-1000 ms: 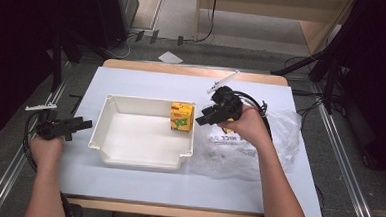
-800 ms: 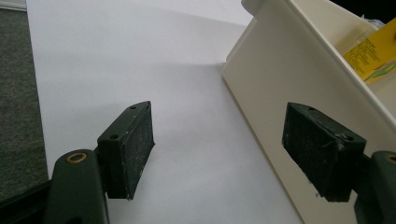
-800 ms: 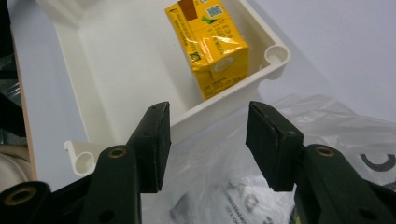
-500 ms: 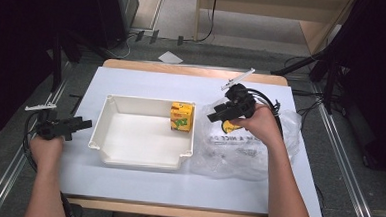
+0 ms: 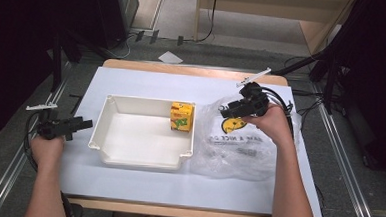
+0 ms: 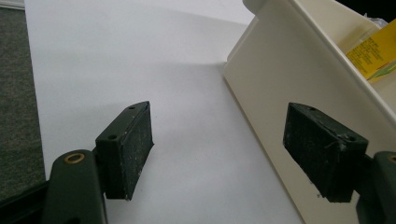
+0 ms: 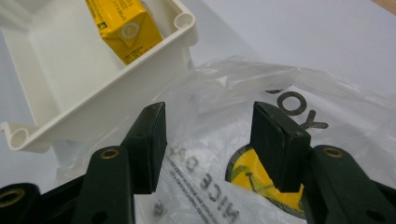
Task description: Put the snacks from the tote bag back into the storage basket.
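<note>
Right gripper (image 7: 208,144): jaws parted to a moderate gap, nothing between them. It hangs over the near-tray part of a clear plastic bag (image 7: 280,112), apparently just above the film; contact cannot be told. In the high view the right gripper (image 5: 224,110) sits above the bag's top left part, close to the tray's right wall.

Plastic bag (image 5: 239,146): lies crumpled on the white table (image 5: 142,178), right of the tray, touching it. Printed with a yellow smiley and black lettering. Judged very light, limp and slippery; thin film will bunch and slide between pads. Best hold looks like a raised fold or a loose edge, pinched fully, not the flat printed middle.

White tray (image 5: 141,158): open, rigid-looking, mid-table. A yellow carton (image 5: 181,117) stands upright in its far right corner. Judged light, stiff-sided, easy to clamp across flat faces.

Left gripper (image 6: 219,154): jaws wide apart, empty, low over the table just beside the tray's left wall (image 6: 280,88).
</note>
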Motion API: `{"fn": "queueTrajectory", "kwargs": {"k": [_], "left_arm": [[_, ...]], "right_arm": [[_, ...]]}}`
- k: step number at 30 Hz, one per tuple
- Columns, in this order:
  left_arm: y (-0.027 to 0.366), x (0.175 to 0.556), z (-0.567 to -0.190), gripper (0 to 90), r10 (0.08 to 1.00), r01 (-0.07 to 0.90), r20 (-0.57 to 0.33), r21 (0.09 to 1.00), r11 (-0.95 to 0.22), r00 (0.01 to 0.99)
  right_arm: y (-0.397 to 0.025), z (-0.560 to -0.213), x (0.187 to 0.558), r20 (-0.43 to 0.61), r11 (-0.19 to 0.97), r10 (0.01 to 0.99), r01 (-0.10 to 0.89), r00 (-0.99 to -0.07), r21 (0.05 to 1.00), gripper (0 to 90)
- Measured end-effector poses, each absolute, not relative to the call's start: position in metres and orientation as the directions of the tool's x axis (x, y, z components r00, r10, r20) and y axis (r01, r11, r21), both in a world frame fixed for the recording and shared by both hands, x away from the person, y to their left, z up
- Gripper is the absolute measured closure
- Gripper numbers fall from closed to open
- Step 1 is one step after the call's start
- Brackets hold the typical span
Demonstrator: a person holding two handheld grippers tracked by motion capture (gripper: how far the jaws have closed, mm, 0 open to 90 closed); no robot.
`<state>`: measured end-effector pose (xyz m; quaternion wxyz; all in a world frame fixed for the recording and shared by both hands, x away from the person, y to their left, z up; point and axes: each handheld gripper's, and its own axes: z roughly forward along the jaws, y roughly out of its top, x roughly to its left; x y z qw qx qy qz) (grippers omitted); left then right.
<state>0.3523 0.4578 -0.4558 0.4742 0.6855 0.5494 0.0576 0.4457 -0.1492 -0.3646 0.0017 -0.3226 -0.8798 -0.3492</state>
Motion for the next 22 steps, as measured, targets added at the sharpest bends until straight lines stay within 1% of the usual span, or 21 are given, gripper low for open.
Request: {"fn": "queueTrajectory", "kwargs": {"k": [13, 22], "left_arm": [[0.457, 0.353, -0.457, 25.0, 0.808, 0.702, -0.444, 0.71, 0.054, 0.387], [0.457, 0.355, -0.457, 24.6, 0.809, 0.702, -0.444, 0.71, 0.055, 0.385]], "right_arm": [[-0.163, -0.371, 0.452, 0.239, 0.527, 0.601, 0.603, -0.763, 0.598, 43.4], [-0.167, -0.37, 0.453, 0.255, 0.516, 0.623, 0.634, -0.74, 0.577, 42.9]]}}
